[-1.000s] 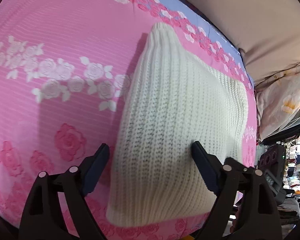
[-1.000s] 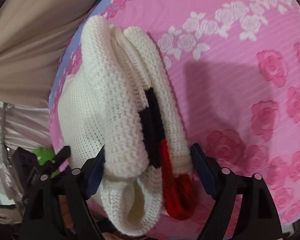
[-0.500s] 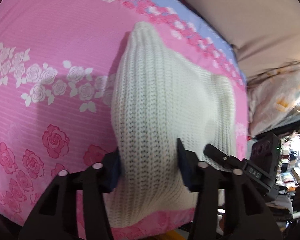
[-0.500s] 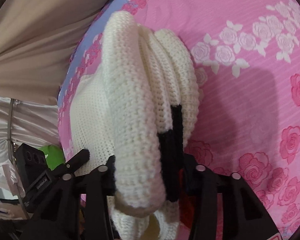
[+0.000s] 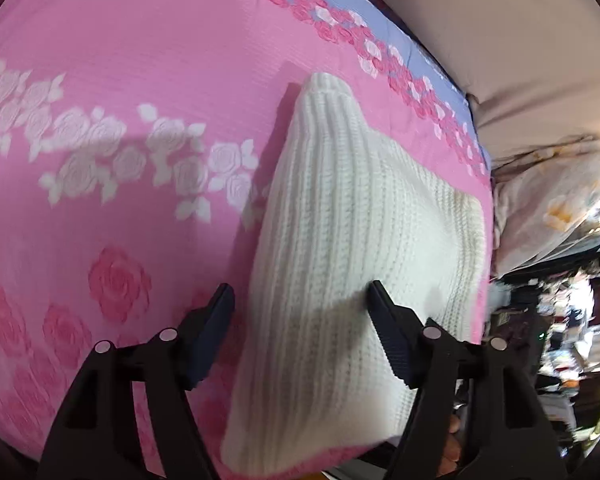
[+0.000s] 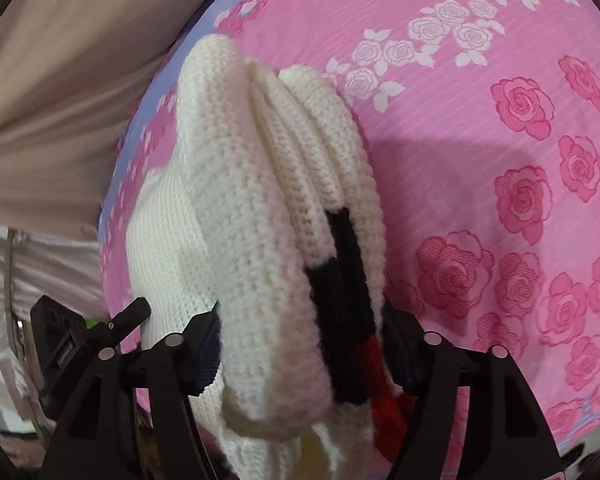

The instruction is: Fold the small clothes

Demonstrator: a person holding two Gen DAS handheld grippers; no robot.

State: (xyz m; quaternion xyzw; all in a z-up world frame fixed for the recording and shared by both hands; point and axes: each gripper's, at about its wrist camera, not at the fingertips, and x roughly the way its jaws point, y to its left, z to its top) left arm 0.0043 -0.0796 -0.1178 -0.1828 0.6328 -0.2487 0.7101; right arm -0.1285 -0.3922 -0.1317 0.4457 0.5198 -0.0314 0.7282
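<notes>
**Fingers parted over a folded white knit**

Both pairs of fingers have just been opening. On the left gripper (image 5: 300,308) they stand apart: the left finger (image 5: 214,330) hangs over the pink sheet, clear of the cloth, while the right finger (image 5: 388,332) lies on or just over the ribbed top of the white knit garment (image 5: 352,240), so no grip shows. On the right gripper (image 6: 300,344) the fingers (image 6: 206,350) bracket the garment's thick folded edge (image 6: 268,240); both pads sit against the wool, though whether they press on it cannot be told. That edge shows stacked cream layers with a black patch and a red patch near the right finger. The garment lies folded on a bed with a pink rose-patterned bedspread (image 5: 120,80), close to its blue-trimmed border. Beige fabric (image 5: 500,32) rises beyond the bed.
</notes>
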